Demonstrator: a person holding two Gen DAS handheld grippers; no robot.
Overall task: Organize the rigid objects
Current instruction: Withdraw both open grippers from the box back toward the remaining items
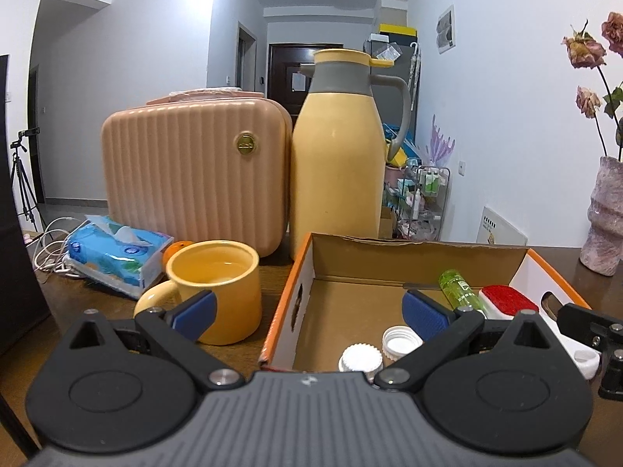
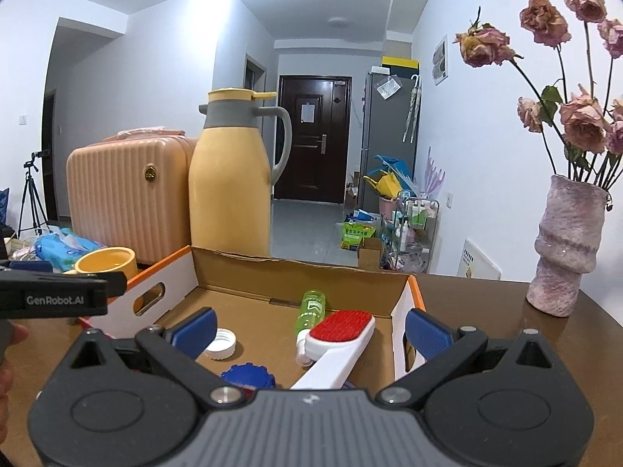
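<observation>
Left tool (image 1: pixel 309 311) jaws apart, nothing held, straddling the cardboard box (image 1: pixel 290 303) left wall; right tool (image 2: pixel 310 332) jaws apart, empty, over the box; inside lie lint brush (image 2: pixel 342 329), green bottle (image 2: pixel 311 305), white cap (image 2: pixel 222 344), blue cap (image 2: pixel 249 377); yellow mug (image 1: pixel 218 288) on table left of box.

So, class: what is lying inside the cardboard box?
Inside the cardboard box: a green bottle, a red-and-white lint brush, a white cap, a blue lid and a ridged white cap. The grippers hide the near floor.
</observation>
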